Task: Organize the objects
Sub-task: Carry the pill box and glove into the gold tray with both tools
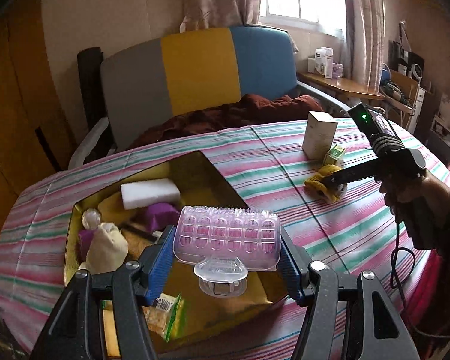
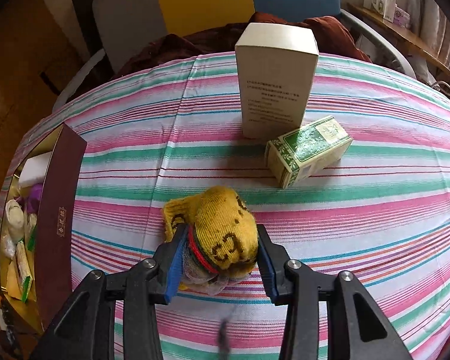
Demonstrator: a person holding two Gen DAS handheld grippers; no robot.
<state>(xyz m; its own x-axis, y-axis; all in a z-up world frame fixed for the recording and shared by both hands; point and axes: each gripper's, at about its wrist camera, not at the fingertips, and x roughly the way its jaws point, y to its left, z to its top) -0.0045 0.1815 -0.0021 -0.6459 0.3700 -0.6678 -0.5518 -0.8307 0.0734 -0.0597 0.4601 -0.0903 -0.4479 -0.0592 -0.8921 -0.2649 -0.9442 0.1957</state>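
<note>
I judge this the middle of the sorting: my left hand-held gripper [image 1: 227, 262] pinches a clear plastic hair roller [image 1: 227, 241] by its two ends, both blue pads pressed against it, and carries it above the open gold-lined box [image 1: 216, 177] that already holds a white foam block [image 1: 150, 192], a cream cloth pouch [image 1: 106, 247] and a green snack packet [image 1: 165, 315]; meanwhile my right hand-held gripper [image 2: 220, 259] straddles a yellow knitted sock [image 2: 217, 228] that lies on the striped surface [image 2: 360, 228], the pads touching its sides and squeezing it, though it is not yet lifted; the next move, as I read it, calls for lowering the roller over a free patch of the box floor and spreading the left pads, then raising the sock and bringing it across to the box without dragging the cloth; the left view alone shows the inside of the box and the person's hand [image 1: 405, 192] on the right tool; the right view alone shows the box's maroon outer wall [image 2: 60, 207], the print on the tall cream carton [image 2: 274, 87] and the green tea box [image 2: 309, 150] lying on its side just beside it, both well apart from the gold-lined box and, I judge, awaiting their turn.
</note>
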